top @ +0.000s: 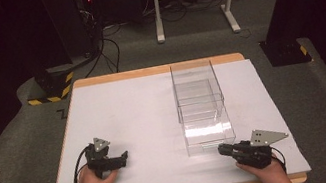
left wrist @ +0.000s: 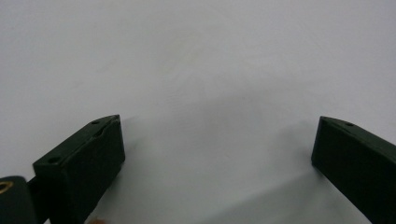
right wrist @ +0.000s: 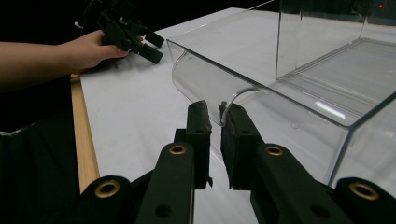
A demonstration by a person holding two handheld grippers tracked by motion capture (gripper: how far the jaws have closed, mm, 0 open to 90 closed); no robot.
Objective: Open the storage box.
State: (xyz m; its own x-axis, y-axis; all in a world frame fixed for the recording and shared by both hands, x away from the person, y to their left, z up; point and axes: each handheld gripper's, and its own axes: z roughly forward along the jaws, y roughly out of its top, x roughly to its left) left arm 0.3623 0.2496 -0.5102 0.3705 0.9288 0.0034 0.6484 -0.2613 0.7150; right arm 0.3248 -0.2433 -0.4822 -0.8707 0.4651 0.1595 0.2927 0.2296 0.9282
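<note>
Resting low over the white table (top: 128,107), the left hand-held gripper (top: 123,157) sits near the front left part of the sheet with its jaws spread wide apart and nothing between them; in the left gripper view they frame only bare white surface. The right hand-held gripper (right wrist: 215,122) lies near the front right edge, its jaws drawn close together with a narrow gap, tips just at the curved front lip of the clear plastic box (right wrist: 299,93). Whether they touch the lip cannot be told. The clear plastic box stands right of the table's middle, its open drawer-like front section reaching toward the person, well apart from the left hand-held gripper.
</note>
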